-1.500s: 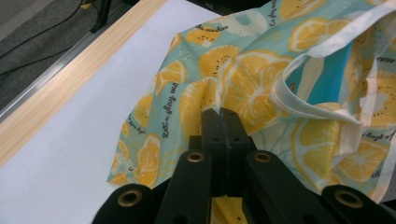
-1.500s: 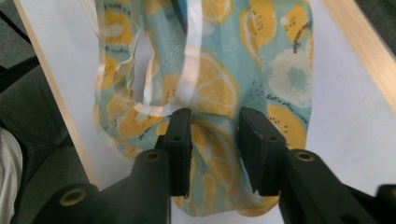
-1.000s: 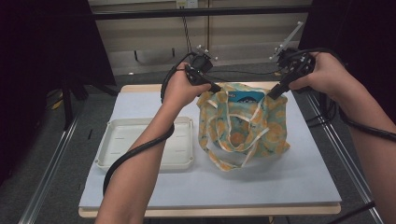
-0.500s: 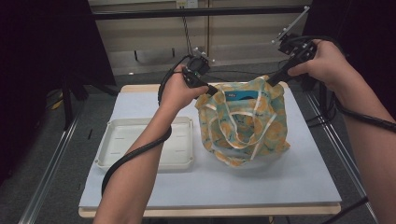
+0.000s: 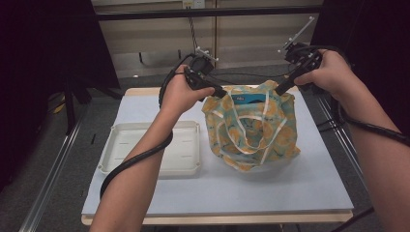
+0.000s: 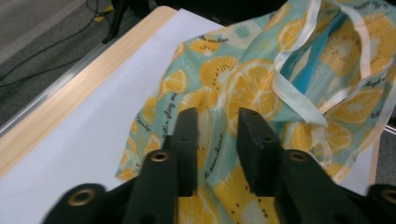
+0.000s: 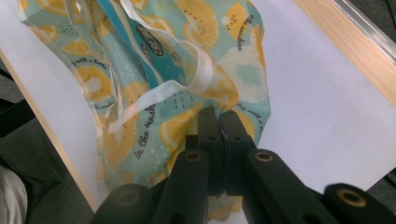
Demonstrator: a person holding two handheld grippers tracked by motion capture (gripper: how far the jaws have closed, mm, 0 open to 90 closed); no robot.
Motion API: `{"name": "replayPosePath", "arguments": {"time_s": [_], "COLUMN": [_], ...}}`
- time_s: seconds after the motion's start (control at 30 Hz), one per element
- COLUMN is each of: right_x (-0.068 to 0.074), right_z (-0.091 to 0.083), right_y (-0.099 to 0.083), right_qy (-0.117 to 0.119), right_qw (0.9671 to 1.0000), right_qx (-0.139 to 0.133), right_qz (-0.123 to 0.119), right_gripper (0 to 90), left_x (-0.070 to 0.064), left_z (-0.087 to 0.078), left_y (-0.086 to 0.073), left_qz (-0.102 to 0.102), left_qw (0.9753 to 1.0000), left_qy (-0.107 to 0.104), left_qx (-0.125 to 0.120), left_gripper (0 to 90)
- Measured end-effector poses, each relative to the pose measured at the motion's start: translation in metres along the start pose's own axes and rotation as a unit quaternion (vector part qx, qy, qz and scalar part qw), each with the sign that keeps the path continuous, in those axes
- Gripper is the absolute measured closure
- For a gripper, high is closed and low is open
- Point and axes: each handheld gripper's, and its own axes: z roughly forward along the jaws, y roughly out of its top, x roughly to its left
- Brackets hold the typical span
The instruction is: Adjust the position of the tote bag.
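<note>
A teal cloth tote bag [image 5: 251,130] printed with orange slices stands on the white table mat, its mouth pulled open between my two grippers. My left gripper [image 5: 220,92] holds the bag's left top corner; in the left gripper view its jaws [image 6: 217,130] stand a little apart with bunched bag fabric [image 6: 243,84] between them. At the right top corner my right gripper [image 5: 279,89] is pinched on the fabric, and its jaws [image 7: 219,126] are pressed together on the bag [image 7: 177,70]. A blue packet [image 5: 249,99] lies inside, with the white handles hanging loose.
A white plastic tray [image 5: 145,124] sits on the mat left of the bag, under my left forearm. The mat [image 5: 314,193] covers a wooden table with metal rails along both sides. Cables trail from both grippers.
Both grippers have risen with the bag's top corners. The bag has gone from slumped on the mat to held upright with its mouth open.
</note>
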Motion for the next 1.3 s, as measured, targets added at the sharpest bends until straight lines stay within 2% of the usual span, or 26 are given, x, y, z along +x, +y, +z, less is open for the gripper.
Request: {"name": "replayPosePath", "arguments": {"time_s": [0.07,0.17,0.33,0.43,0.57,0.67,0.7,0.73,0.8,0.83,0.9,0.97,1.0,1.07,1.1,1.17,1.23,1.3], "right_x": [0.0,0.001,0.002,0.001,0.001,0.002,0.003,0.003,0.002,0.001,0.0,-0.002,-0.003,-0.005,-0.006,-0.008,-0.01,-0.012], "right_z": [0.001,0.002,0.008,0.008,0.011,0.012,0.011,0.011,0.012,0.013,0.014,0.013,0.013,0.012,0.012,0.013,0.013,0.015], "right_y": [-0.001,-0.002,-0.005,-0.007,-0.008,-0.011,-0.011,-0.012,-0.014,-0.016,-0.018,-0.019,-0.019,-0.019,-0.019,-0.019,-0.019,-0.019], "right_qy": [0.0,0.0,0.007,0.006,0.01,0.008,0.004,0.003,0.006,0.008,0.013,0.009,0.008,0.005,0.005,0.01,0.011,0.013], "right_qw": [1.0,1.0,1.0,1.0,0.9999,0.9999,1.0,1.0,1.0,1.0,0.9998,0.9999,0.9999,0.9999,1.0,0.9999,0.9999,0.9999], "right_qx": [0.003,0.008,0.004,0.003,0.006,0.009,0.008,0.005,0.002,-0.003,-0.007,-0.007,-0.006,-0.009,-0.009,-0.008,-0.009,-0.006], "right_qz": [-0.002,-0.002,0.003,0.005,0.005,0.001,0.002,0.002,0.003,0.005,0.01,0.005,0.003,-0.002,0.0,0.002,0.002,-0.005], "right_gripper": [89.6,89.5,89.2,88.9,88.6,88.0,87.9,87.8,87.8,87.8,87.8,87.5,87.0,86.3,86.4,86.6,86.7,86.6], "left_x": [-0.002,-0.004,-0.014,-0.02,-0.022,-0.023,-0.024,-0.024,-0.025,-0.025,-0.024,-0.024,-0.023,-0.018,-0.017,-0.011,-0.006,-0.002], "left_z": [-0.005,-0.011,-0.018,-0.017,-0.01,-0.007,-0.007,-0.005,-0.004,-0.004,-0.006,-0.01,-0.012,-0.02,-0.023,-0.029,-0.03,-0.025], "left_y": [0.002,0.004,0.005,0.005,-0.001,-0.002,-0.002,-0.002,0.0,0.001,0.005,0.009,0.011,0.016,0.018,0.024,0.028,0.03], "left_qz": [0.004,-0.005,0.016,0.035,0.048,0.053,0.056,0.055,0.057,0.055,0.055,0.054,0.048,0.037,0.037,0.023,0.02,0.017], "left_qw": [0.9999,0.9999,0.9997,0.9993,0.9988,0.9983,0.998,0.998,0.9971,0.9975,0.9969,0.9972,0.9979,0.9987,0.9988,0.9989,0.999,0.9995], "left_qy": [0.006,0.006,-0.005,-0.009,-0.008,-0.006,-0.007,-0.008,-0.015,-0.011,-0.015,-0.016,-0.015,-0.034,-0.034,-0.032,-0.024,-0.017], "left_qx": [-0.008,-0.011,-0.019,-0.005,0.012,0.022,0.028,0.03,0.049,0.044,0.055,0.049,0.04,0.006,0.001,-0.026,-0.031,-0.023], "left_gripper": [62.2,50.2,41.3,40.0,43.6,51.2,60.7,65.4,84.1,88.5,90.0,90.0,90.0,90.0,90.0,90.0,90.0,90.0]}}
